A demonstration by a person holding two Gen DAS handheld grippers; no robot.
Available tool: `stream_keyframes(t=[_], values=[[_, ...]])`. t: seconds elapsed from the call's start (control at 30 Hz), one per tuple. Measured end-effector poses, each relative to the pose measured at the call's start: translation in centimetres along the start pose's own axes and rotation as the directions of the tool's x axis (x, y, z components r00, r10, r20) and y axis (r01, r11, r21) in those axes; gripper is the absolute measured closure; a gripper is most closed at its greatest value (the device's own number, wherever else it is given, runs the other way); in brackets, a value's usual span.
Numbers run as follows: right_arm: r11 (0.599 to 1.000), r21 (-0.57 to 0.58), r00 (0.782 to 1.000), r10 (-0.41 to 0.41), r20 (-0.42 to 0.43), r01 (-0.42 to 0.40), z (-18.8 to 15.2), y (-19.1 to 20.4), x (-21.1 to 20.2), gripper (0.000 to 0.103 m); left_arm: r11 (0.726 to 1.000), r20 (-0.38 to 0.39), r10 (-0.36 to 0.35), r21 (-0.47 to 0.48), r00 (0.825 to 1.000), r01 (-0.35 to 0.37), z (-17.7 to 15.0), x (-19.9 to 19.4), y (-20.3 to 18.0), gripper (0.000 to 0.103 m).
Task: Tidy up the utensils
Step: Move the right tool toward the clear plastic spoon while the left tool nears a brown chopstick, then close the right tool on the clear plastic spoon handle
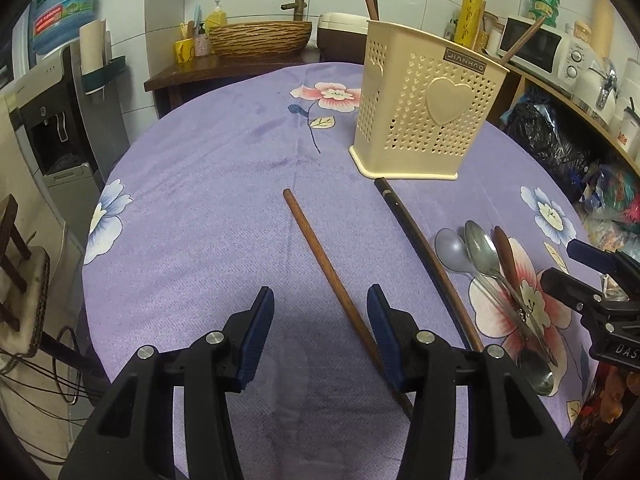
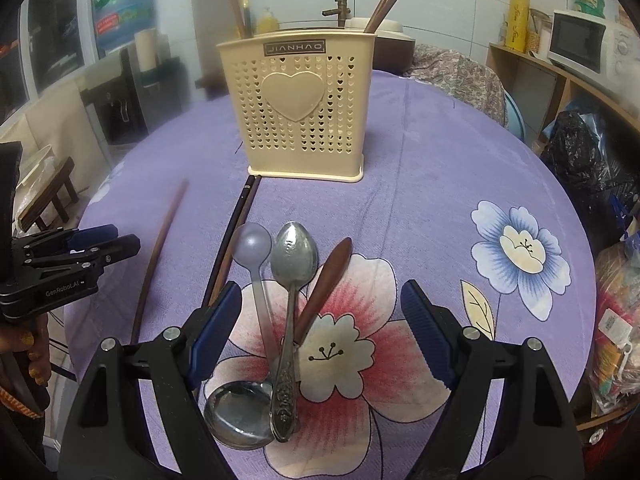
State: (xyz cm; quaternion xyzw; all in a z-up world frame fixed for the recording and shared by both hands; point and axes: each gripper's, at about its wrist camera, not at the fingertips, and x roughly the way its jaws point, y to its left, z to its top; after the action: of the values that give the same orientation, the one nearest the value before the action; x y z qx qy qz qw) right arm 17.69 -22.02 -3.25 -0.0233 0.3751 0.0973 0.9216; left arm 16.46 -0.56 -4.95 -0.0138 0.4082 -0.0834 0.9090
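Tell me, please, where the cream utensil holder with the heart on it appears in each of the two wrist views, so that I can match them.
Left wrist view: the cream utensil holder stands upper right of centre, turned at an angle, with chopsticks rising from it.
Right wrist view: the holder stands upper centre, heart facing the camera.
Shared landmark: the dark chopstick pair lying on the purple cloth, its far end close to the holder's base.
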Motion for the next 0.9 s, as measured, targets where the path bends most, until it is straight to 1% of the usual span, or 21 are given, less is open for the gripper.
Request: stream_keyframes(t=[0.27, 0.33, 0.4, 0.47, 0.57, 0.63, 0.7, 0.77, 0.83, 0.9], values=[[1.0, 0.011, 1.0, 0.029, 0.006, -0.029, 0.9, 0.0, 0.6, 0.022, 0.999, 0.008, 0.009, -0.033, 1.0, -0.009, 0.2, -0.2, 1.0, 0.054], [1.0, 0.009, 1.0, 0.019, 0.009, -0.019, 1.2, -0.2, 0.7, 0.023, 0.999, 0.008, 0.011, -0.039, 1.0, -0.01, 0.1, -0.2, 1.4, 0.054], [1.0, 0.019, 1.0, 0.008, 0.009, -0.009, 1.5, -0.6, 0.9, 0.028, 0.999, 0.008, 0.013, -0.045, 1.0, -0.013, 0.0, -0.3, 1.7, 0.054], [1.0, 0.026, 1.0, -0.001, 0.004, 0.0, 1.8, -0.9, 1.3, 0.035, 0.999, 0.007, 0.014, -0.052, 1.0, -0.013, 0.0, -0.2, 1.9, 0.054], [1.0, 0.007, 1.0, 0.006, -0.022, -0.006, 2.0, -0.4, 2.4, 0.042, 0.998, 0.003, 0.013, -0.054, 1.0, -0.013, 0.0, -0.1, 2.1, 0.054], [0.999, -0.026, 0.999, 0.017, -0.031, -0.017, 2.0, 0.5, 3.0, 0.044, 0.998, 0.001, 0.011, -0.054, 1.0, -0.011, -0.1, -0.1, 2.1, 0.054], [0.998, -0.057, 0.999, 0.022, -0.036, -0.024, 2.1, 1.4, 3.5, 0.047, 0.999, 0.0, 0.011, -0.05, 1.0, -0.011, -0.1, -0.1, 2.0, 0.054], [0.996, -0.082, 0.999, 0.013, -0.047, -0.017, 2.3, 2.1, 4.2, 0.054, 0.999, -0.002, 0.009, -0.047, 1.0, -0.009, -0.2, -0.1, 2.0, 0.054], [0.995, -0.095, 0.998, 0.005, -0.058, -0.01, 2.3, 2.5, 4.8, 0.058, 0.999, -0.001, 0.007, -0.045, 1.0, -0.007, -0.2, -0.2, 2.0, 0.054], [0.995, -0.095, 0.998, 0.024, -0.062, -0.03, 2.3, 2.8, 4.8, 0.058, 0.999, 0.0, 0.004, -0.045, 1.0, -0.004, -0.3, -0.2, 2.1, 0.054]])
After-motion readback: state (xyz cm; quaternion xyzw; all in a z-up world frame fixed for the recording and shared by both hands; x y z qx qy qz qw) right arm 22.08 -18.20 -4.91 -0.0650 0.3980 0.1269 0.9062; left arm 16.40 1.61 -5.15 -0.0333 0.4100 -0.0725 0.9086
